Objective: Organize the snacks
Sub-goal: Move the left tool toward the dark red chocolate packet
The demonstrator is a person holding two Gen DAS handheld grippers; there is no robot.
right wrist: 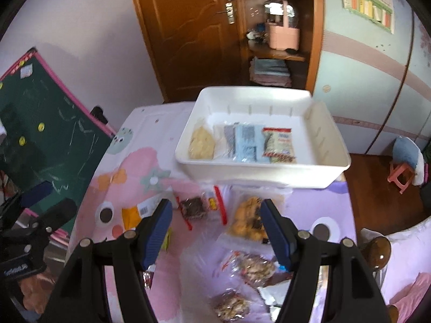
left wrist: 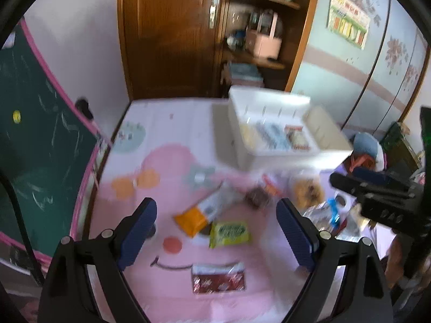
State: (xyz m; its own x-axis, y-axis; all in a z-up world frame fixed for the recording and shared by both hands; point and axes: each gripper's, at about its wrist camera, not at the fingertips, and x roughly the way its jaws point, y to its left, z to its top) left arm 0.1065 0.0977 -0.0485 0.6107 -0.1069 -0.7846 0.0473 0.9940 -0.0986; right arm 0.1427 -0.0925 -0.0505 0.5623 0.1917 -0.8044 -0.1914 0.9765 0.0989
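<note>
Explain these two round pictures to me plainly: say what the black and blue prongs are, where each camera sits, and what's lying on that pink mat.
No robot here: a person holds one set of tongs in each hand, each with a fisheye camera looking along its blue pads. One picture looks past the left tongs, the other past the right tongs. Both are open and hold nothing. On the pink mat lie loose snacks: a yellow-green packet, an orange packet, a red packet. The white bin already holds a few snack bags.
</note>
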